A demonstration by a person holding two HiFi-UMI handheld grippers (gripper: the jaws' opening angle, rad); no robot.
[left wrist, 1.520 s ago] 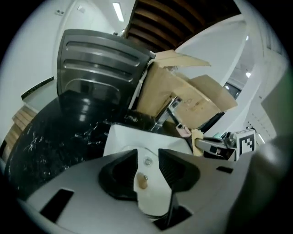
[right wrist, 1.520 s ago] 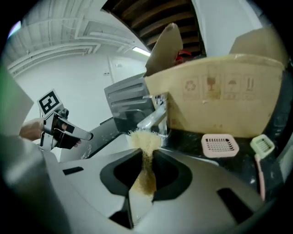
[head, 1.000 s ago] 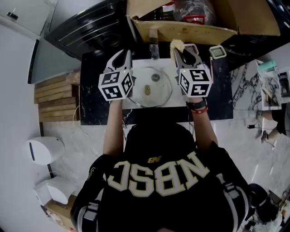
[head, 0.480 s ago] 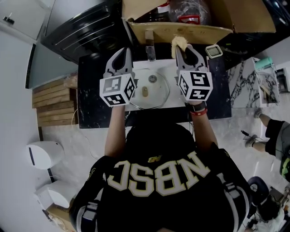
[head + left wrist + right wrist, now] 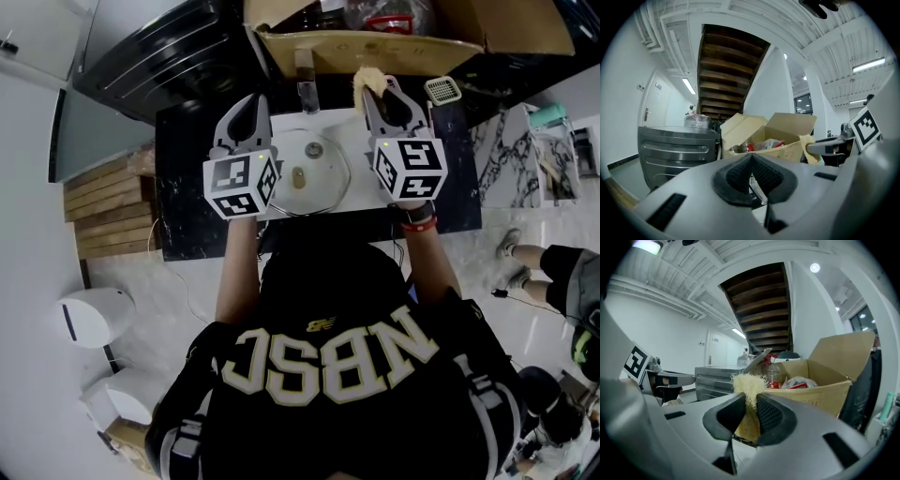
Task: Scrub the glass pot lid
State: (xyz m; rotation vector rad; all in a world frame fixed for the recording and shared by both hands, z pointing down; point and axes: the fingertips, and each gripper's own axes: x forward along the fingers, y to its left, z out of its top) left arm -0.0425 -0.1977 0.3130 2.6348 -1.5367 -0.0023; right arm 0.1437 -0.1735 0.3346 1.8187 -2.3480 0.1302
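Glass pot lid [image 5: 323, 180] lay flat, knob [image 5: 298, 178] up, on a white mat [image 5: 354, 199] on the black marble tabletop [image 5: 187, 220]. That was the head view. My left gripper [image 5: 253, 103] sat at the lid's left rim and my right gripper [image 5: 377, 86] beyond its right rim. From above I couldn't tell whether either one touched it. Both pointed toward an open cardboard box [image 5: 403, 42] at the far side. A yellow scrubber [image 5: 363, 79] stuck out of the right jaws. A white slotted tool [image 5: 442, 90] lay just right of that. A dark appliance [image 5: 169, 56] stood at far left, with a wooden pallet [image 5: 103, 211] on the floor beside the tabletop.

Left gripper view: my jaws were together, pads [image 5: 738, 176] meeting at the tips [image 5: 750, 157], and nothing I could make out was clamped. A pale sliver showed in the gap lower down, but I couldn't tell what it was. Ahead were the grey ribbed appliance [image 5: 675, 145] and the box [image 5: 773, 136]. The right gripper's jaw [image 5: 825, 147] was at the right edge, the scrubber [image 5: 808, 145] in it.

Right gripper view: my jaws [image 5: 751, 397] were clamped on the scrubber [image 5: 746, 380], and its fibrous tuft stood above the pads [image 5: 769, 416]. Beyond were the box [image 5: 825, 376], a red-capped plastic bottle [image 5: 772, 373] in it, and the appliance [image 5: 712, 376]. The left gripper [image 5: 670, 378] was at the left edge.
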